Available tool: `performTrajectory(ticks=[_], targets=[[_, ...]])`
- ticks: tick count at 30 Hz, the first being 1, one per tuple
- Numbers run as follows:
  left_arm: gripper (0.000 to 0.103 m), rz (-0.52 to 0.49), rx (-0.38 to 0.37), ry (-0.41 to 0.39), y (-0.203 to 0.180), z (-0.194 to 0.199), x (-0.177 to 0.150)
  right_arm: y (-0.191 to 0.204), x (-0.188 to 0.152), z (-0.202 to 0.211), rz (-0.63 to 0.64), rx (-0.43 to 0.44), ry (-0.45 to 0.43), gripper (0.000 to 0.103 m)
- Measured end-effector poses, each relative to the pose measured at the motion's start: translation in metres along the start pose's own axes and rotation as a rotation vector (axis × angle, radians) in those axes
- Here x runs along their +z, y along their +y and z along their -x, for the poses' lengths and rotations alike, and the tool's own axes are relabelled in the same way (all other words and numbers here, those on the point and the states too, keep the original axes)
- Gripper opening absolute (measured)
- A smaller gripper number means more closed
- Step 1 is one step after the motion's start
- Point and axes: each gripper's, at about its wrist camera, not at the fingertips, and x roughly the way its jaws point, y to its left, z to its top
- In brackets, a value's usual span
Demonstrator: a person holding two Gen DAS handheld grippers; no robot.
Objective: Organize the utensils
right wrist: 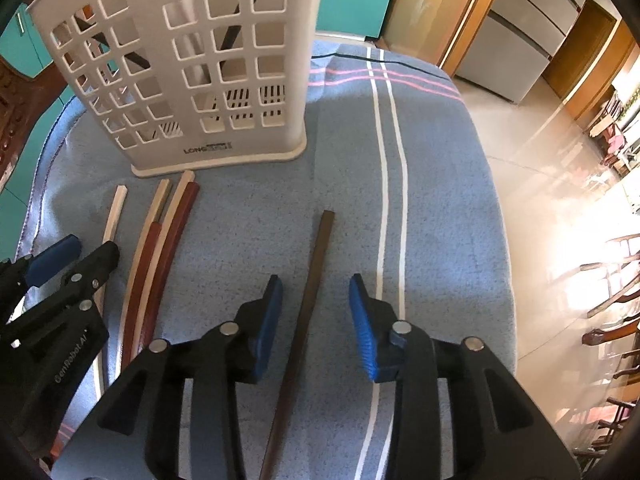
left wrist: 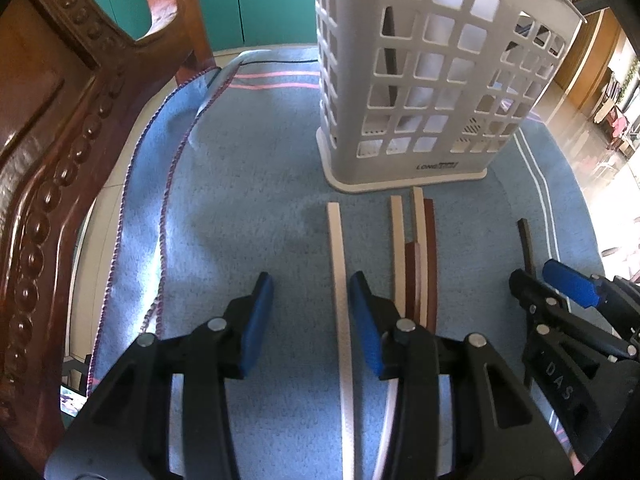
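In the left wrist view, our left hand-held gripper (left wrist: pixel 310 324) is spread wide and holds nothing. A white chopstick (left wrist: pixel 340 300) lies on the blue cloth (left wrist: pixel 240 200) of the counter, between the two blue pads but closer to the right pad (left wrist: pixel 366 324). Its long axis runs from 6 to 12 o'clock, toward the white basket (left wrist: pixel 420 80) standing at 1 o'clock. More chopsticks, white and reddish-brown (left wrist: pixel 420 264), lie just beside at 1 o'clock. At 3 o'clock we see the right hand-held gripper (left wrist: pixel 540 276).

In the right wrist view, our right hand-held gripper (right wrist: pixel 316 320) is also wide and empty. The dark brown chopstick (right wrist: pixel 310 308) lies between its fingers, with its long axis from 6 o'clock to a little past 12 o'clock. The basket stands at 11 o'clock, with some dark sticks already inside.

We judge that each hand is nearest to its own chopstick; both lie along the fingers, so closing across them should work. The left one may need a small shift to centre it.
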Motion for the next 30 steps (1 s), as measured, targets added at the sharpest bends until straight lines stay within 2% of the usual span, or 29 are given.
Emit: performTrajectory(ticks=[2, 5, 7, 8, 9, 10, 14, 17, 19, 21, 22, 23, 30], targets=[[0.042, 0.002, -0.001, -0.005, 0.001, -0.001, 0.001, -0.004, 0.003, -0.003, -0.009, 0.012, 0.001, 0.036], [0.033, 0.016, 0.004, -0.029, 0.004, -0.001, 0.003, -0.010, 0.008, -0.007, -0.027, 0.041, 0.006, 0.036], [0.023, 0.025, 0.008, -0.040, 0.005, -0.003, 0.006, -0.014, 0.011, -0.009, -0.037, 0.062, 0.008, 0.034], [0.019, 0.023, 0.009, -0.044, 0.005, -0.003, 0.006, -0.015, 0.012, -0.010, -0.035, 0.069, 0.004, 0.031], [0.010, 0.020, 0.009, -0.047, 0.004, -0.003, 0.007, -0.016, 0.013, -0.009, -0.029, 0.084, 0.001, 0.014], [0.008, 0.018, 0.005, -0.048, 0.003, -0.003, 0.007, -0.017, 0.014, -0.011, -0.027, 0.092, 0.002, 0.010], [0.007, 0.028, -0.043, -0.061, 0.001, 0.008, 0.006, -0.021, 0.017, -0.003, -0.031, 0.134, -0.027, 0.007], [0.007, 0.031, -0.082, -0.128, 0.001, 0.039, 0.009, -0.030, 0.023, 0.039, -0.033, 0.169, -0.144, 0.006], [0.007, 0.038, -0.122, -0.188, 0.004, 0.069, 0.012, -0.033, 0.023, 0.049, -0.034, 0.183, -0.168, 0.006], [0.007, 0.038, -0.154, -0.243, 0.007, 0.097, 0.015, -0.043, 0.024, 0.084, -0.039, 0.227, -0.245, 0.006], [0.007, 0.032, -0.170, -0.283, 0.009, 0.118, 0.015, -0.054, 0.023, 0.114, -0.037, 0.257, -0.315, 0.006], [0.007, 0.027, -0.179, -0.313, 0.011, 0.133, 0.016, -0.054, 0.023, 0.114, -0.037, 0.257, -0.315, 0.006], [0.007, 0.026, -0.299, -0.554, 0.026, 0.241, 0.037, -0.086, 0.029, 0.200, -0.093, 0.335, -0.514, 0.006]])
